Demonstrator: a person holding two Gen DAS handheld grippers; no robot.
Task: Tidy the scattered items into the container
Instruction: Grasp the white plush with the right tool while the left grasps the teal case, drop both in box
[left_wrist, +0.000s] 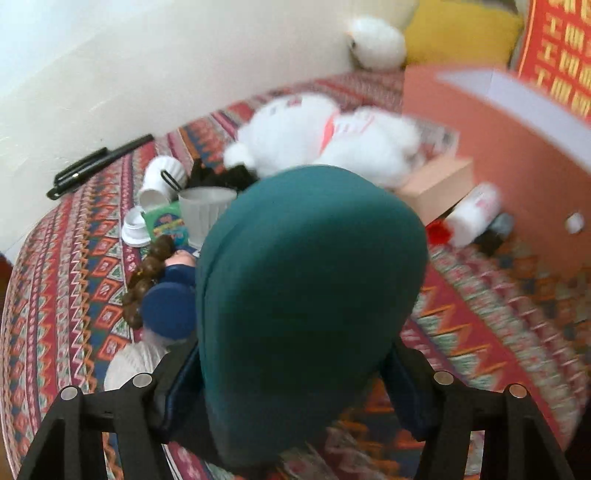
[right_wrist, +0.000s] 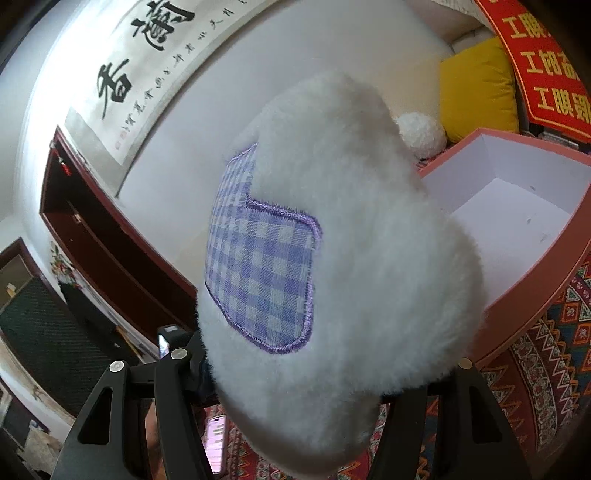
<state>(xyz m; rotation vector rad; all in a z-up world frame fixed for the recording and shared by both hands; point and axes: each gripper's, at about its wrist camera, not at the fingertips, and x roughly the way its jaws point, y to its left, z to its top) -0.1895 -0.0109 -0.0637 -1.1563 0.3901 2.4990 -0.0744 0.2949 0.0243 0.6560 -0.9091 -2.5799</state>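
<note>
The left claw (left_wrist: 291, 391) is clamped on a teal pouch (left_wrist: 306, 295), lifted clear of the patterned cloth (left_wrist: 66, 266) so it can travel toward the pink box (left_wrist: 517, 155), which stands near on the right. The right claw (right_wrist: 321, 373) pinches a white plush (right_wrist: 354, 240) (a lilac check patch faces the lens) beside the box's open, empty-looking well, apparently ready to drop. More clutter, a second plush (left_wrist: 325, 140) and cups (left_wrist: 203, 210) among it, waits on the cloth.

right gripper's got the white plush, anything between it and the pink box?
Nothing visible. The white plush sits clamped in the right gripper, and the pink box lies just beyond it, top open, with its visible white interior bare. The plush hides the box's near-left part, so that corner cannot be checked.
</note>
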